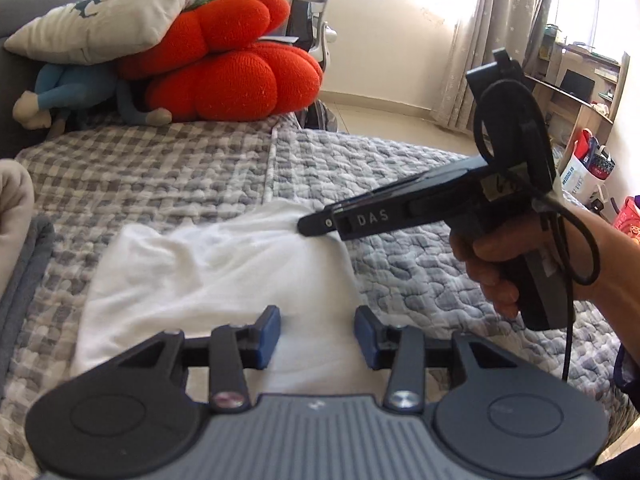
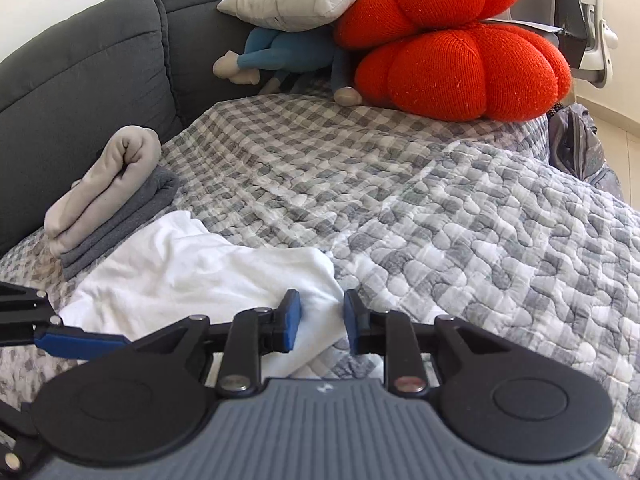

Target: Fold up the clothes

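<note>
Both grippers hang over one white garment [image 1: 208, 280] on the quilt [image 1: 420, 264], each with jaws parted and nothing pinched. The left gripper [image 1: 318, 334] sits above the cloth's near edge, cloth showing in the gap but the pads look clear of it. The right gripper [image 2: 322, 320] is over the right-hand corner, a fold of cloth lying between its pads without being squeezed; from the left view its tip meets the far right corner. The garment lies just ahead of and below both, its long axis seemingly running away towards the red cushion [image 2: 460, 68]. It is rumpled, partly folded, soft and limp. Folded clothes [image 2: 112, 200] are stacked just beside it, by the sofa back [image 2: 80, 60]
</note>
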The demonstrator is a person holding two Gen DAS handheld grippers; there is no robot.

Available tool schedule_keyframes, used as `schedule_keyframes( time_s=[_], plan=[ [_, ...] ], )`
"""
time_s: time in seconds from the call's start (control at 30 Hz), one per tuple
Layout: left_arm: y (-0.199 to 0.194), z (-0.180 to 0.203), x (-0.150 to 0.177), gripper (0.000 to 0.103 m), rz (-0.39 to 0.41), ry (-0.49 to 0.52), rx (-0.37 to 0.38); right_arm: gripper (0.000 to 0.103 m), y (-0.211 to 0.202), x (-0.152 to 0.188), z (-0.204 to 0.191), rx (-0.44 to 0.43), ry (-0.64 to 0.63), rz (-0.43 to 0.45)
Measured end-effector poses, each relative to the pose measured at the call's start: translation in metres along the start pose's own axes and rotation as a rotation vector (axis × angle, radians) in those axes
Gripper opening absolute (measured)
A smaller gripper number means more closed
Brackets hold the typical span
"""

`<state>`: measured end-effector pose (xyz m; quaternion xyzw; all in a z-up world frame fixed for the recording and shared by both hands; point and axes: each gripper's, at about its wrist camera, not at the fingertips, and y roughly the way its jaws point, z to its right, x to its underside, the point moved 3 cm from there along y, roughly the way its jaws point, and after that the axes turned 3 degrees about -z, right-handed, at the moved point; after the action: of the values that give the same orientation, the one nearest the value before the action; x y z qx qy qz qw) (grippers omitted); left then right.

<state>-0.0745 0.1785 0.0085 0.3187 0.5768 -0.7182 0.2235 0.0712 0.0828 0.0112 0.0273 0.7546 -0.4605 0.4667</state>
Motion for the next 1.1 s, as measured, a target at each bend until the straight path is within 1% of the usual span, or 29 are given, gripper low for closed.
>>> schedule_keyframes(
  time_s=[0.03,0.1,0.2,0.37,0.4,0.47,0.5,0.6,0.63,0.77,0.9,1.0,1.1],
  plan=[
    [0.002,0.001,0.006,0.043,0.005,-0.005,-0.001,0.041,0.0,0.001,0.002,0.01,0.002,0.005],
    [0.0,0.004,0.013,0.043,0.033,0.026,-0.016,0.041,0.001,0.003,0.006,0.005,0.021,0.015],
    [-0.003,0.0,0.016,0.043,0.033,-0.003,-0.001,0.041,0.002,0.001,0.002,0.03,-0.008,0.017],
    [-0.008,0.001,0.018,0.043,0.03,-0.014,0.011,0.041,0.002,0.001,0.006,0.046,0.013,0.026],
    [-0.012,-0.003,0.017,0.043,0.033,-0.028,0.015,0.042,0.001,0.001,0.007,0.056,0.018,0.031],
    [-0.021,-0.01,0.015,0.043,0.039,-0.055,0.023,0.048,-0.007,0.002,0.009,0.085,0.042,0.052],
    [-0.026,-0.015,0.015,0.045,0.048,-0.067,0.015,0.048,-0.011,0.004,0.011,0.091,0.057,0.06],
    [-0.044,-0.037,0.016,0.048,0.088,-0.101,-0.023,0.049,-0.024,0.01,0.014,0.073,0.1,0.059],
    [-0.048,-0.044,0.017,0.05,0.092,-0.117,-0.035,0.05,-0.028,0.012,0.015,0.062,0.115,0.057],
    [-0.054,-0.073,0.025,0.05,0.086,-0.193,-0.107,0.052,-0.041,0.019,0.012,-0.031,0.187,0.054],
    [-0.053,-0.082,0.031,0.05,0.071,-0.196,-0.141,0.052,-0.048,0.026,0.003,-0.146,0.249,0.032],
    [-0.05,-0.083,0.029,0.05,0.065,-0.181,-0.156,0.052,-0.047,0.034,-0.008,-0.235,0.256,-0.011],
    [-0.045,-0.086,0.028,0.05,0.055,-0.166,-0.174,0.053,-0.044,0.042,-0.014,-0.267,0.264,-0.032]
  ],
)
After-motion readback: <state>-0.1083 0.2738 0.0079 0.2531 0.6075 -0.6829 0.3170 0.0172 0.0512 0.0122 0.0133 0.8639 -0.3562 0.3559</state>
